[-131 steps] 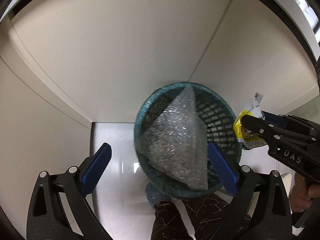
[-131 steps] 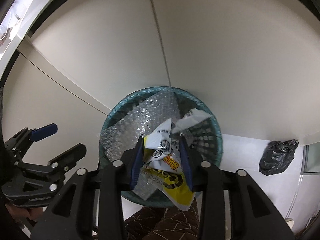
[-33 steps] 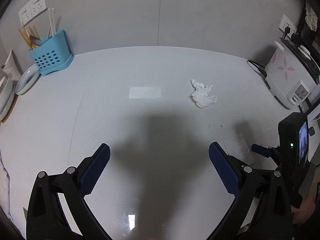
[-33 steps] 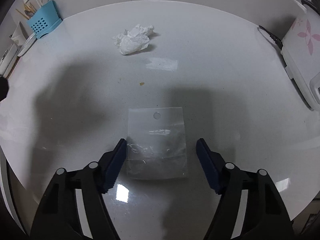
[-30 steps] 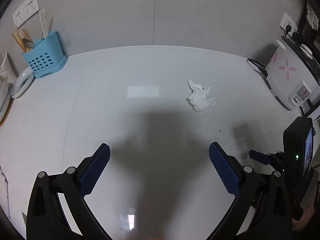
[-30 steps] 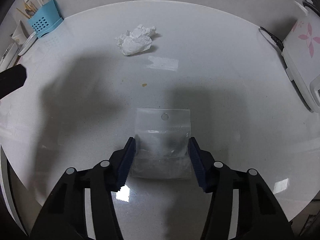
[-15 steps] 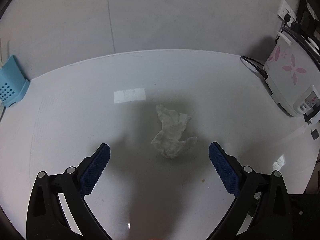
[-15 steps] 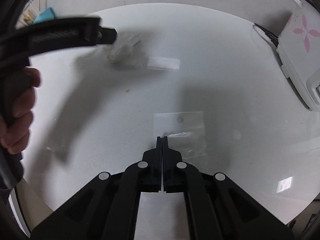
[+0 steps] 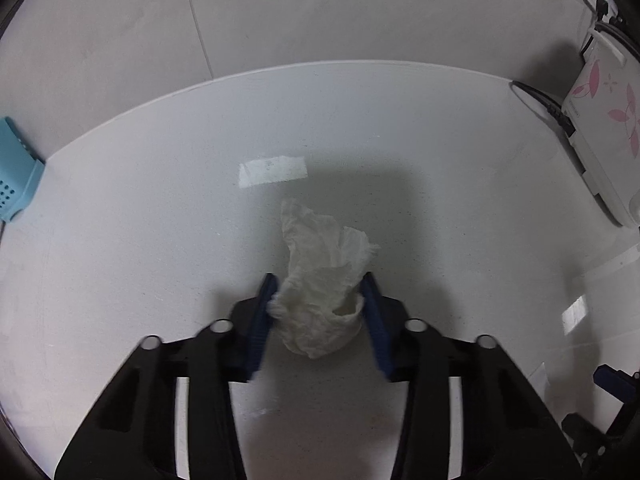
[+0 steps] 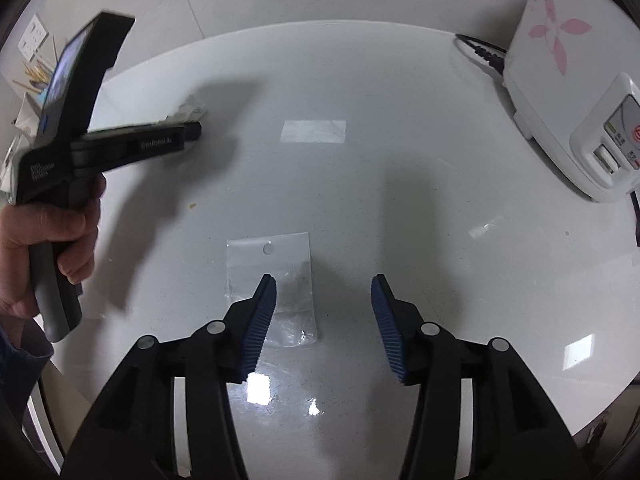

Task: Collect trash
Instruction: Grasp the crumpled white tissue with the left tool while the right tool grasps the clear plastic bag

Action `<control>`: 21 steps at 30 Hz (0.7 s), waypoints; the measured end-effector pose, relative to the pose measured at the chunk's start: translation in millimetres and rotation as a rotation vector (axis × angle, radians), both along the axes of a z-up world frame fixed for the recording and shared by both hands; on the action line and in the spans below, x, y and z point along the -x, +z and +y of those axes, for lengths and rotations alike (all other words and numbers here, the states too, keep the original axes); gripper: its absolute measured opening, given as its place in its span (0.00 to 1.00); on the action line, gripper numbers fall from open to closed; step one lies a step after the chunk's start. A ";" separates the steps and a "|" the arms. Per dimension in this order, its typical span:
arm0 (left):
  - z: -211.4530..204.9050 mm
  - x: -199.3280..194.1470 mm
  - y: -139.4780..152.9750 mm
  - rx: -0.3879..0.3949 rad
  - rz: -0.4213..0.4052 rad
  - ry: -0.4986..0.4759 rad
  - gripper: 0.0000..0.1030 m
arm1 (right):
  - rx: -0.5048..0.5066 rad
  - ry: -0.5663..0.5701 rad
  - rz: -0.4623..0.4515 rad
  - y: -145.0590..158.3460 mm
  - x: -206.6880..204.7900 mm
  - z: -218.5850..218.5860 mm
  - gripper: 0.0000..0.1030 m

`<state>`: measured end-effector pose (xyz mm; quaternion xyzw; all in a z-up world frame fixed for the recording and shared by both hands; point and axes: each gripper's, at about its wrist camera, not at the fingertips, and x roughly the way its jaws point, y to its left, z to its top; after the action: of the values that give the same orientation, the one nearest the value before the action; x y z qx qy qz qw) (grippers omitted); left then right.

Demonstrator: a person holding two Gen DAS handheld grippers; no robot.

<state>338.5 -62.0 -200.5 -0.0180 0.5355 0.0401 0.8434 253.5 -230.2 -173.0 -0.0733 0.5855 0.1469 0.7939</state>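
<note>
White and crumpled, a tissue point(image 9: 324, 296) is sitting on the pale countertop point(image 9: 120, 240) between the blue pads of the left gripper point(image 9: 320, 312), whose jaws are closing around it. Both pads are already touching the paper's sides, and the upper part of the wad is sticking out beyond the fingertips toward the far wall. From the right wrist view the same tool is showing at far left, gripped in a person's left hand point(image 10: 52, 236), with a scrap of the tissue just visible at its tip, blurred.

The right gripper point(image 10: 324, 320) is hanging over the near part of the counter with its jaws opening and nothing between them. A clear plastic bag point(image 10: 276, 280) is lying flat on the surface just left of the gap, its near half partly hidden behind the left pad point(image 10: 260, 320); whether that pad is touching the bag cannot be told.

A white rice cooker point(image 10: 560, 92) with pink flower prints is standing at the far right edge of the counter, its black cord point(image 10: 480, 52) trailing behind it. A light blue utensil holder point(image 9: 16, 172) is peeking in at the far left.
</note>
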 end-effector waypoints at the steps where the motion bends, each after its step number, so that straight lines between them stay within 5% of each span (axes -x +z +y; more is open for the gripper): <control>1: 0.5 -0.3 0.4 -0.001 0.004 0.001 0.20 | 0.004 0.006 0.007 -0.2 2.3 1.5 0.54; 4: 4.6 2.3 4.8 0.001 -0.003 0.009 0.11 | 0.021 0.034 0.014 -2.1 8.5 16.1 0.62; 12: 22.2 35.7 34.2 0.000 -0.068 0.047 0.10 | 0.068 0.052 0.080 -18.9 20.8 36.4 0.62; 21: 36.3 86.9 65.5 0.039 -0.107 0.063 0.10 | 0.100 0.003 0.098 -19.9 23.1 31.6 0.42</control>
<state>251.5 -25.7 -135.0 -0.0532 0.4896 0.0551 0.8686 230.5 -198.6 -192.9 -0.1064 0.6301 0.1220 0.7595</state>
